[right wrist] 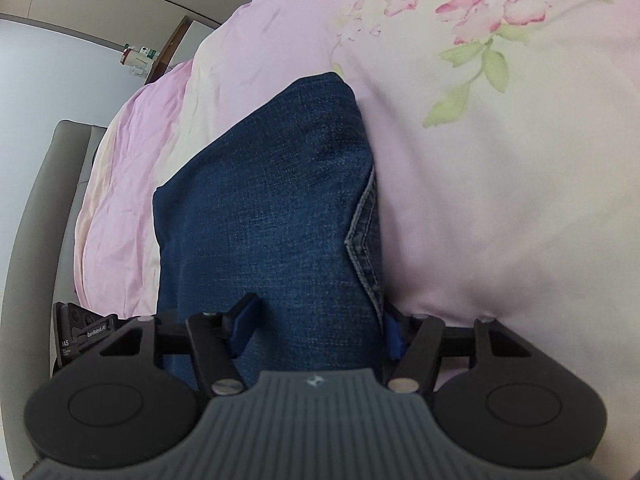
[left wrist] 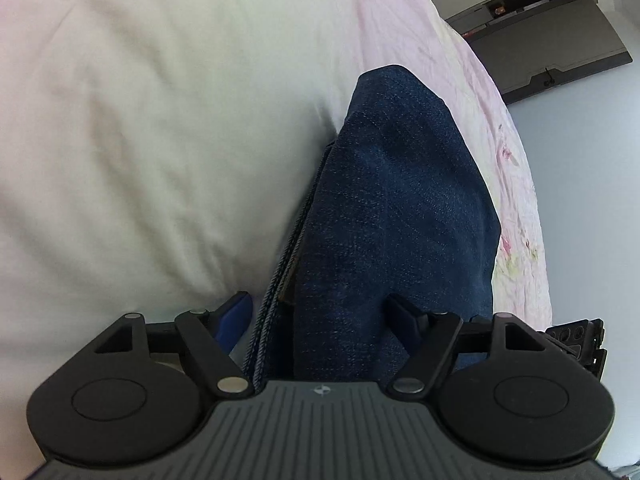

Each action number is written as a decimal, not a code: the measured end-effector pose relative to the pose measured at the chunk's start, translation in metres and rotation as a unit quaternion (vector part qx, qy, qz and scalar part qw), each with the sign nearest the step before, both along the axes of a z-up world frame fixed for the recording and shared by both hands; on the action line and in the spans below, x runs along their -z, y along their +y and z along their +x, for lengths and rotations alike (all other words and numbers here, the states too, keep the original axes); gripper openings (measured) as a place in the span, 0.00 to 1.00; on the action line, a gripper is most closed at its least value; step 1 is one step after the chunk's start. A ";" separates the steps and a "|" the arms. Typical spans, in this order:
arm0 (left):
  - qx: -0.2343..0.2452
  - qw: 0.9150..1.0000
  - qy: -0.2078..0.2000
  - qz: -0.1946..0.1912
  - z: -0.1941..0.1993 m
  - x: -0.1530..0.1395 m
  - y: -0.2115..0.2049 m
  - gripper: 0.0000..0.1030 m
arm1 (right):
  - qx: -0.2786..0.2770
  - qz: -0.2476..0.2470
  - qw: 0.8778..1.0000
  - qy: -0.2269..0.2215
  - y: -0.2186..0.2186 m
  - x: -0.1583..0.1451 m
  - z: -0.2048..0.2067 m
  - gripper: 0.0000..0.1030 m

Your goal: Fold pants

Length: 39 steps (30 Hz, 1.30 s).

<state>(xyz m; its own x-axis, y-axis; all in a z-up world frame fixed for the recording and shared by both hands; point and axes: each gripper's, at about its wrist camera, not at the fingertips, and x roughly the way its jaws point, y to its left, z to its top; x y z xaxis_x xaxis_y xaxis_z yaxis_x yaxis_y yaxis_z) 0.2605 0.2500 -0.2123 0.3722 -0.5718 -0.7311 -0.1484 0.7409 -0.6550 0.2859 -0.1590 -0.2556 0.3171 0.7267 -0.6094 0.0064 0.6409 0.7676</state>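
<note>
Denim, dark blue: the pants (left wrist: pixel 400 208) lie as a compact folded bundle on a bed covered by a pale pink and cream floral sheet (left wrist: pixel 160 120). In the left wrist view the bundle sits near the sheet's right-hand edge, beyond which a pale floor and a dark cabinet show. In the right wrist view the same bundle lies close to the sheet's left edge, next to a grey padded bed frame (right wrist: pixel 44 208), with a printed pink flower toward the far right corner.

Stacked layers and stitched seams show along one long side of the bundle, and a pocket's pointed stitching is visible in the right wrist view. The top surface looks smooth and the outline roughly rectangular.

The left gripper (left wrist: pixel 322 312) has its jaws spread wide, one on each side of the bundle's near end; the pads do not appear to press the cloth. The right gripper (right wrist: pixel 320 326) stands partly open astride the near end from the other side, one blue pad at the seamed edge, the other over the denim, with no clear squeeze on the fabric.

Judging by the layered, tidy shape, the folding seems largely done. What may remain is a final fold or a light straightening, then letting go.
</note>
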 end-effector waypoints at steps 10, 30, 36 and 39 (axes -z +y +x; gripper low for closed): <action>-0.005 0.996 -0.059 0.061 -0.030 -0.049 -0.015 0.26 | -0.022 -0.007 0.999 -0.028 0.009 -0.032 0.004 0.21; -0.102 0.985 -0.064 0.122 -0.100 -0.073 0.057 0.25 | -0.173 0.017 0.981 -0.082 0.121 -0.080 0.026 0.16; -0.090 0.989 -0.048 0.112 -0.094 -0.056 0.065 0.26 | -0.179 -0.003 0.982 -0.068 0.131 -0.055 0.035 0.17; -0.088 0.990 -0.045 0.103 -0.094 -0.047 0.068 0.29 | -0.181 -0.018 0.981 -0.061 0.134 -0.043 0.038 0.18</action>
<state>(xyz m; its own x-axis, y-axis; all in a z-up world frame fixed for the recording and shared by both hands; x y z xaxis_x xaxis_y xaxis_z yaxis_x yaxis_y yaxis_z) 0.1670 0.3179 -0.1656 0.5215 -0.3341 -0.7851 -0.2356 0.8280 -0.5088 0.3235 -0.0248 -0.2130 0.1145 0.7838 -0.6104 -0.3177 0.6110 0.7250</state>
